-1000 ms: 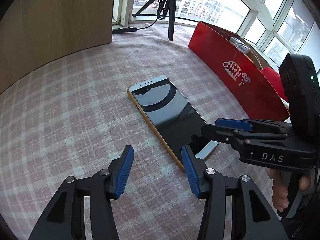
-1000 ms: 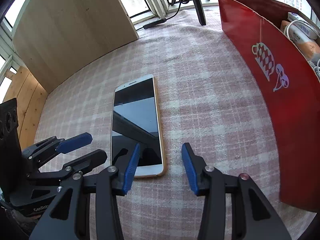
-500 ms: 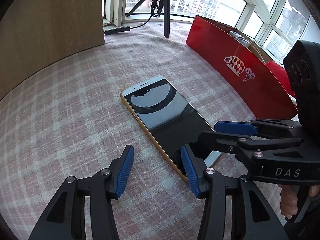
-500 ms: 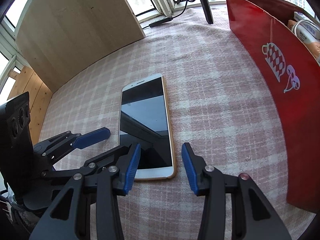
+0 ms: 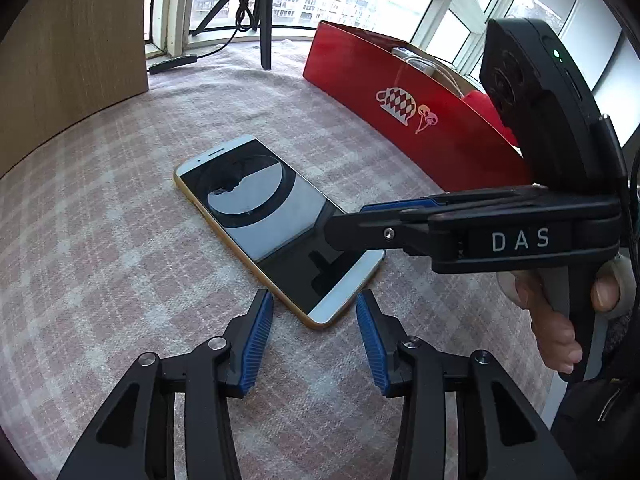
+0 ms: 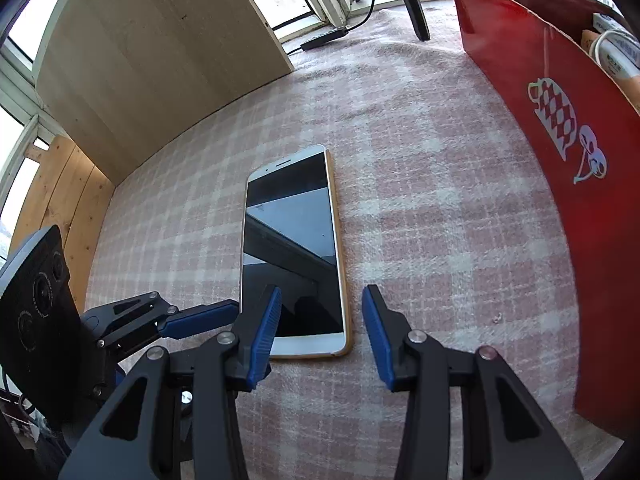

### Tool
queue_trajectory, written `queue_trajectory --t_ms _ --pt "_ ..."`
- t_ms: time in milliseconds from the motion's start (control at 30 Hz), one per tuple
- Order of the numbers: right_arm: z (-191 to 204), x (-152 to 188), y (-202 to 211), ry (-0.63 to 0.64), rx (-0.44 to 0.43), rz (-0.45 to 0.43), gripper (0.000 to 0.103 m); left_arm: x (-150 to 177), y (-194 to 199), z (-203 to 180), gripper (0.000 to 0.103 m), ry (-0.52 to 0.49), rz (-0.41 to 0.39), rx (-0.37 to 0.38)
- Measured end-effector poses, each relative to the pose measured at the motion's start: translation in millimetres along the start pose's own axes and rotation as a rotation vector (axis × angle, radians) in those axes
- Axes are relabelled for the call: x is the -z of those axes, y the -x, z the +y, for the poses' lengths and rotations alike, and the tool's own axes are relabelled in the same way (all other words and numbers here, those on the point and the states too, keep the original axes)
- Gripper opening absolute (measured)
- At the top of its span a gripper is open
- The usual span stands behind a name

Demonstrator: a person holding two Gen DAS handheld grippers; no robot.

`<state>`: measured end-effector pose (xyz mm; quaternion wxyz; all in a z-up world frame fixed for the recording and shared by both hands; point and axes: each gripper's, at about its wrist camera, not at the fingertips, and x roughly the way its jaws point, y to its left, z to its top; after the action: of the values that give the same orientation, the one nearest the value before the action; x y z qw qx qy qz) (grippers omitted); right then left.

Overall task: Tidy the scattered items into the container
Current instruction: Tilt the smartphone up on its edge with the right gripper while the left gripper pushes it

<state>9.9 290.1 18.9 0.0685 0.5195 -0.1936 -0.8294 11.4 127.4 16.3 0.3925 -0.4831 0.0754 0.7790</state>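
- Right now your phone (image 5: 276, 228) lies flat, screen up, on the pink checked cloth (image 5: 100, 248): dark glossy glass, white bezels, a gold edge.
- Your left gripper (image 5: 315, 312) is spread wide with nothing between its blue pads, its tips just short of the phone's near corner.
- Your right gripper (image 6: 320, 320) is likewise agape and empty, straddling the phone's near end; whether the pads touch it is unclear.
- Beside the phone, to the right and apart, stands the red container (image 6: 560, 160), with white cables showing inside.
- Farther off you have a wooden panel (image 6: 160, 60), a tripod leg (image 5: 265, 32) and a black cable by the window.
- In the left view your right gripper's finger crosses over the phone's far edge.
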Motion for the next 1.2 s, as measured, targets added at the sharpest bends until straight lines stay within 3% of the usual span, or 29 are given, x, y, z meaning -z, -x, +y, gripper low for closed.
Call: queue_trajectory --t_ms 200,367,567,967,1200 --pt "-2.2 -0.1 -1.2 -0.049 -0.034 0.018 0.042 0.1 0.2 5.3 0.045 0.044 -0.016 0.05" --pt "-9.0 -0.4 -1.3 -0.121 -0.087 0.035 0.042 0.0 -0.9 2.6 0.053 0.041 -0.025 0.051" --pt "-16.7 0.2 1.4 -0.214 -0.168 0.052 0.043 1.3 1.0 5.3 0.053 0.047 -0.029 0.046" --pt "-15.3 0.8 13.4 -0.3 -0.292 0.056 0.042 4.6 5.3 7.3 0.054 0.04 -0.023 0.017" --pt "5.3 0.0 14.0 -0.273 -0.331 0.075 0.042 11.4 9.8 8.0 0.064 0.052 -0.039 -0.046"
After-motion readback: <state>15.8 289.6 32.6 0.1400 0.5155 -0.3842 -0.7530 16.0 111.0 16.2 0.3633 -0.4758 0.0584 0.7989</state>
